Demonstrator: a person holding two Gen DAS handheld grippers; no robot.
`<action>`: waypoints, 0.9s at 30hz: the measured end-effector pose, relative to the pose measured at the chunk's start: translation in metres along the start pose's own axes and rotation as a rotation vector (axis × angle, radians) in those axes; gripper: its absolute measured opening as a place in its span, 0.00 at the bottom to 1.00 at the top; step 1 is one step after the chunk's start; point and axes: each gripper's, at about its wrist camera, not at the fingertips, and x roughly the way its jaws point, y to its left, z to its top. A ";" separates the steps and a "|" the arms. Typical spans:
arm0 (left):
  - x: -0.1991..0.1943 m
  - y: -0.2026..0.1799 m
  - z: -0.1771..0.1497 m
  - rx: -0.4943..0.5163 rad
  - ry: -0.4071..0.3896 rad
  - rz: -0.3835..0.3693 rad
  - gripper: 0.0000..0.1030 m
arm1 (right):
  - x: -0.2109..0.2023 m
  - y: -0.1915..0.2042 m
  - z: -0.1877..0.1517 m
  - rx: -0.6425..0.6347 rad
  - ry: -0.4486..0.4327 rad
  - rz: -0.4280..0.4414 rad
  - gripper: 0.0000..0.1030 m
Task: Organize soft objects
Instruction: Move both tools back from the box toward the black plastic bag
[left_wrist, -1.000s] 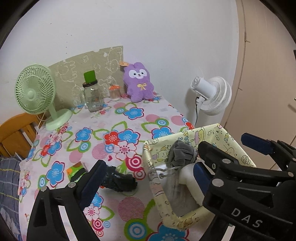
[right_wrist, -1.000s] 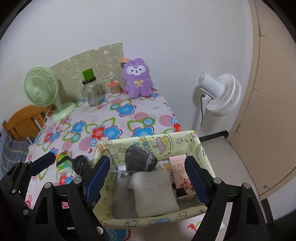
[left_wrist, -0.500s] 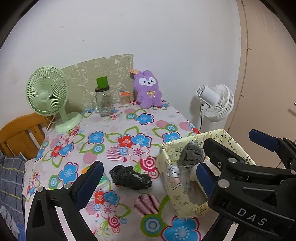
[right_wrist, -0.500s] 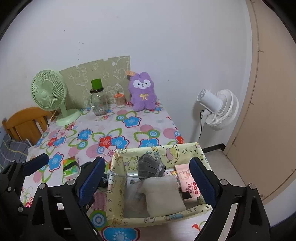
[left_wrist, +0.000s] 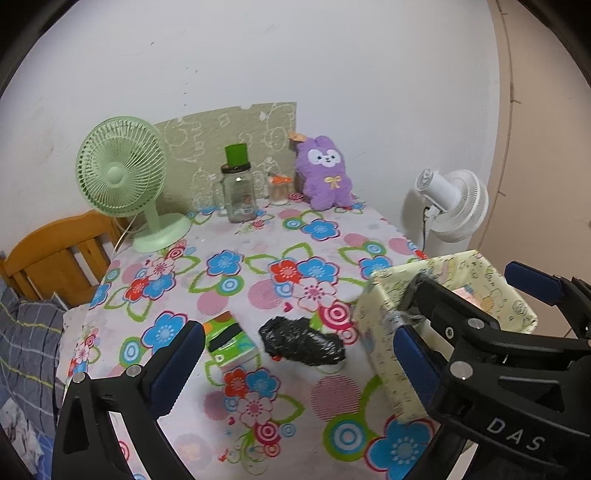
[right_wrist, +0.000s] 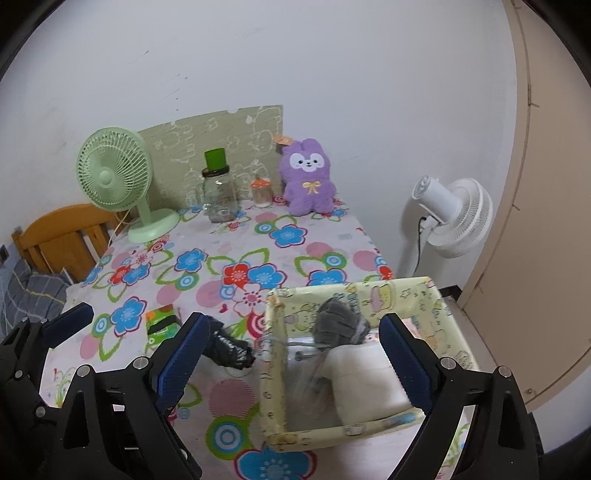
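Where tongs (left_wrist: 295, 363) gape: blk bag (left_wrist: 302, 340), pkt (left_wrist: 231, 341).

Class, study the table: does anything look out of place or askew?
Yes. A crumpled black bundle and a green packet lie loose on the tablecloth beside the yellow bin, which already holds a grey hat and a white pad.

So the yellow cartoon-print fabric bin (right_wrist: 402, 295) sat open at the table's near right corner. Inside, a rolled grey knit piece (right_wrist: 338, 325) leaned on a folded white cloth (right_wrist: 365, 380). A crumpled black plastic bag (left_wrist: 301, 341) lay just left of it, and a purple bunny plush (right_wrist: 308, 177) sat upright by the wall.
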 end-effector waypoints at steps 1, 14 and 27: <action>0.002 0.003 -0.001 -0.002 0.005 0.010 1.00 | 0.002 0.003 -0.001 -0.003 0.004 0.006 0.92; 0.010 0.028 -0.016 -0.015 0.015 0.046 1.00 | 0.021 0.038 -0.011 -0.039 0.001 0.044 0.92; 0.032 0.061 -0.030 -0.064 0.053 0.067 0.99 | 0.046 0.068 -0.018 -0.081 0.010 0.059 0.92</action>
